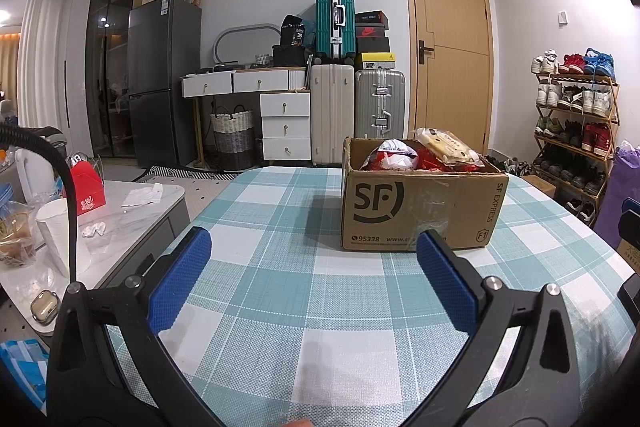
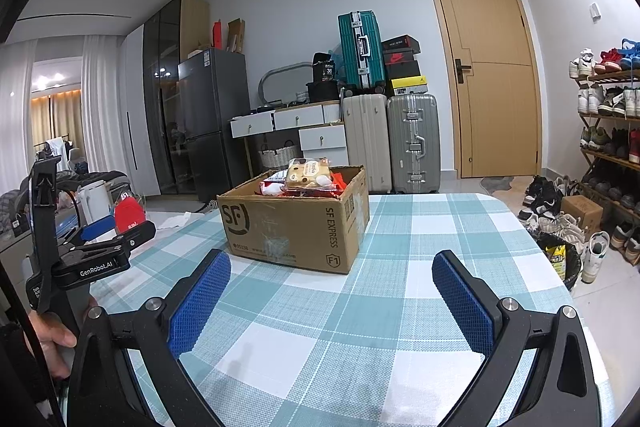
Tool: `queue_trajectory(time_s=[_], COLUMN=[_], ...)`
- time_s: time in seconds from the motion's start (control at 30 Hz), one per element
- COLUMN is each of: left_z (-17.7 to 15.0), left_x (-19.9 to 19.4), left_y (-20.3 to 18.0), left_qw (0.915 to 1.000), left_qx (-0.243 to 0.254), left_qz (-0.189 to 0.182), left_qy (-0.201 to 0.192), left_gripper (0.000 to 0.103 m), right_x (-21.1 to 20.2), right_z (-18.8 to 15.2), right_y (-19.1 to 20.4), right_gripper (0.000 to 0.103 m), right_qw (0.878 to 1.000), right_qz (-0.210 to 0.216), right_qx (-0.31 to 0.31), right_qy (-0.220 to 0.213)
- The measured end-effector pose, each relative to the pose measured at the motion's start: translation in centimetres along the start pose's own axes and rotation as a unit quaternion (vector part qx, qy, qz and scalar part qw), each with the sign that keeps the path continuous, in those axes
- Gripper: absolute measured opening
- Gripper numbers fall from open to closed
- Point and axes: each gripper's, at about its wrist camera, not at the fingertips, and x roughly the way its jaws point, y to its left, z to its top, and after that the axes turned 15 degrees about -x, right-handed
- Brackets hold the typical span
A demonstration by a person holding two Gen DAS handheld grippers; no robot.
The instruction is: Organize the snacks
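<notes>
While we hold both the left tongs (image 1: pixel 314 247) and right tongs (image 2: pixel 332 271) spread and empty over the teal-and-white checked tabletop (image 1: pixel 280 307), the plastic-wrapped snack packets (image 2: pixel 308 175) sit heaped in the brown cardboard shipping box (image 2: pixel 288 223), likely gathered there to keep them together.

Tablecloth (image 1: pixel 280 307) checked teal, pale blue and white; cardboard box (image 1: pixel 420 211) on it plain brown with black printed logo and lettering; snack packets (image 1: pixel 404 157) inside the box red and white, one on top cream-yellow (image 1: pixel 446 145); left gripper (image 1: pixel 314 251) and right gripper (image 2: pixel 332 269) black with blue dotted-texture pads; behind the box, suitcases teal (image 1: pixel 334 19), cream (image 1: pixel 332 111) and silver-grey (image 1: pixel 380 103); door (image 1: pixel 450 39) right of them light wood; fridge (image 1: pixel 162 75) dark grey.
</notes>
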Motion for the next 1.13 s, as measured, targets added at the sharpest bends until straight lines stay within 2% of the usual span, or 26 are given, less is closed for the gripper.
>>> queue_trajectory(time_s=[0.6, 1.13], left_z=[-0.3, 0.3], left_x=[0.7, -1.2], left_y=[-0.3, -1.6], left_qw=[0.9999, 0.9999], left_qx=[0.013, 0.006], left_qz=[-0.002, -0.014], left_qy=[0.0, 0.001], left_gripper=[0.103, 0.103], right_x=[0.0, -0.1], right_z=[-0.1, 0.0], right_y=[-0.1, 0.0], right_gripper=[0.103, 0.103], right_qw=[1.0, 1.0], right_qz=[0.0, 0.0], right_qx=[0.001, 0.002], right_qy=[0.0, -0.001])
